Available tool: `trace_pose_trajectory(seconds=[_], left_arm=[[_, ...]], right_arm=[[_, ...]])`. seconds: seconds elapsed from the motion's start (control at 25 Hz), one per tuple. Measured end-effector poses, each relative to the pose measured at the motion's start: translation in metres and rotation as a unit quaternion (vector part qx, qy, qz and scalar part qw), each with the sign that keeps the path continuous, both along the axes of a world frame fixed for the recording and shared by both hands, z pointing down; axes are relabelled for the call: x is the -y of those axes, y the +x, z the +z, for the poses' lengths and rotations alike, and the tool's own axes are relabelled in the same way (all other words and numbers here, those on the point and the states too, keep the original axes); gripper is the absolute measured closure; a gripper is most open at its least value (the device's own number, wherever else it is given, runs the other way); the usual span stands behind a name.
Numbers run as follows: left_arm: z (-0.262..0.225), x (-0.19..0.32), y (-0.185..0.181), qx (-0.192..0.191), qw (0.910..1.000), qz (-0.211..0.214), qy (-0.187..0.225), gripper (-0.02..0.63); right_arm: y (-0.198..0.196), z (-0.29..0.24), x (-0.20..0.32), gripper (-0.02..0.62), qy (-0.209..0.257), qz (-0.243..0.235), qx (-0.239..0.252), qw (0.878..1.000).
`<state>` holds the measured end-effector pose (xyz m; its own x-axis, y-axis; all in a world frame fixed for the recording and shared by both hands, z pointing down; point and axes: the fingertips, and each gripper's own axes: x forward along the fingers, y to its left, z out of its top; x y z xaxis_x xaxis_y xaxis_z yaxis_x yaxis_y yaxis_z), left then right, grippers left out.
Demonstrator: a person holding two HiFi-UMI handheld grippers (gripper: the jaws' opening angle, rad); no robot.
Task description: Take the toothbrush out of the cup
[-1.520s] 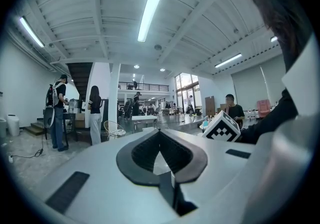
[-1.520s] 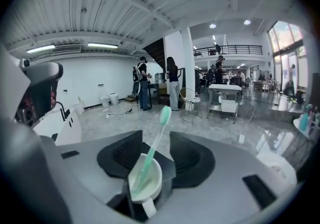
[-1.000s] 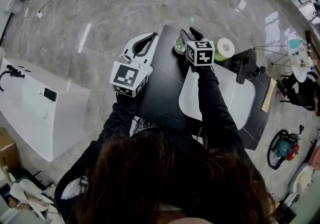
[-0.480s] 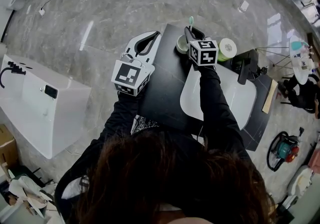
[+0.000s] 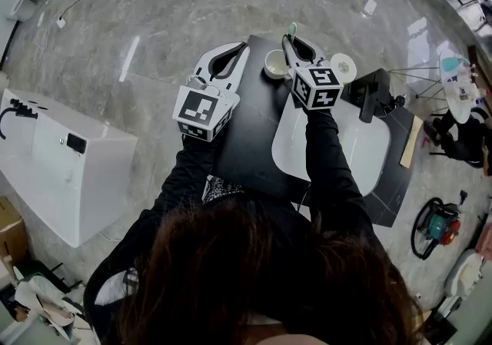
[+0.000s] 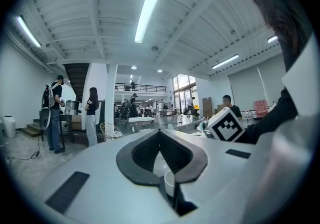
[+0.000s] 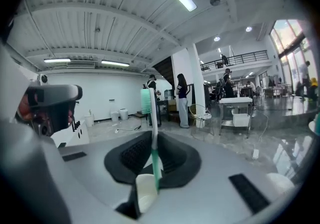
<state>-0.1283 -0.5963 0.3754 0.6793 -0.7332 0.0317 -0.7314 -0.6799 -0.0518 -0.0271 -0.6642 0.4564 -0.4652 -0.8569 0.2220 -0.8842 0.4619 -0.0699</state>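
My right gripper (image 5: pixel 289 41) is shut on a toothbrush (image 5: pixel 292 30) with a white and green handle; its jaws have just been closing with the handle between them. In the right gripper view the toothbrush (image 7: pixel 152 133) stands upright between the pads, green head on top. Its lower end overlaps the white cup (image 7: pixel 145 194) below, so I cannot tell whether it is clear of the rim. The cup (image 5: pixel 275 64) stands on the black counter (image 5: pixel 250 136), just left of the right gripper. My left gripper (image 5: pixel 228 61) hangs level at the counter's left edge, shut and holding nothing. The cup (image 6: pixel 170 184) shows through its jaws.
A white basin (image 5: pixel 327 151) is set into the counter under my right arm. A pale roll (image 5: pixel 342 68) and a black faucet (image 5: pixel 369 97) stand to the right. A white bathtub (image 5: pixel 61 159) sits on the floor at left. People stand far off in the hall.
The right gripper's jaws closed on the toothbrush and rose with it, tilting. The cup now shows apart from the gripper. The left gripper stayed put.
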Motion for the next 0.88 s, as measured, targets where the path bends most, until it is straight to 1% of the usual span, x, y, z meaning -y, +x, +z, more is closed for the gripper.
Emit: trace_pose_trajectory(seconds=[0.4,0.64,0.88], left_arm=[[-0.018,-0.015,0.024,-0.006,0.9997,0.014,0.016,0.601],[-0.032,-0.034,0.036,-0.009,0.9993,0.018,0.032,0.601],[-0.041,-0.056,0.043,-0.007,0.9990,0.017,0.040,0.601]], right_arm=[[0.013,-0.074,-0.043,0.555,0.086,-0.002,0.010,0.996],[0.019,-0.100,-0.076,0.555,0.115,-0.006,0.021,0.993],[0.029,-0.116,-0.110,0.555,0.126,-0.007,0.040,0.991]])
